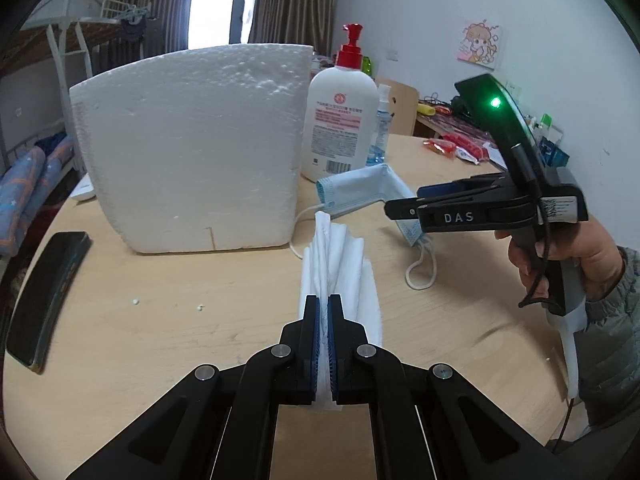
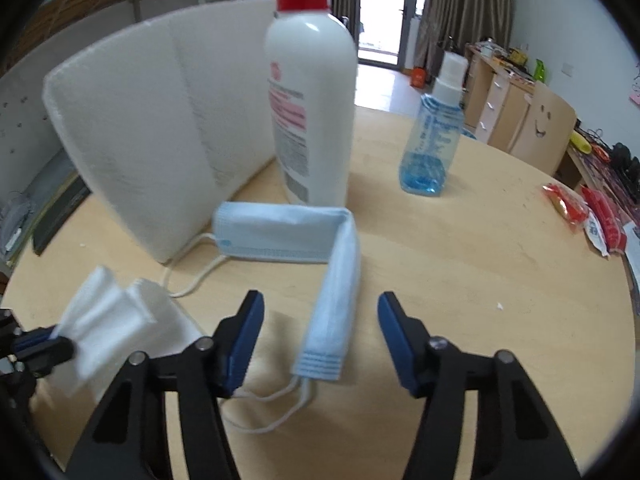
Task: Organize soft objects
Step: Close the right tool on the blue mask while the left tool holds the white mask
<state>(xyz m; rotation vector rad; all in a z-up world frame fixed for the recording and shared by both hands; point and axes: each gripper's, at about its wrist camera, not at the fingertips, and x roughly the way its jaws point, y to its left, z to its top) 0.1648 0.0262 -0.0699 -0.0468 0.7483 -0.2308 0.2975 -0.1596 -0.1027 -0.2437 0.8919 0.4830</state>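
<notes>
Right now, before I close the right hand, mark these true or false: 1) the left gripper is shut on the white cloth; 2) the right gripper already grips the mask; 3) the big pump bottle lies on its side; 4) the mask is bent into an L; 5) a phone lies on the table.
1) True: the left gripper is clamped on the white cloth.
2) False: the right gripper stands open, its pads clear of the blue mask lying between them.
3) False: the pump bottle stands upright beside the foam block.
4) True.
5) True: a dark phone lies near the table edge.
</notes>
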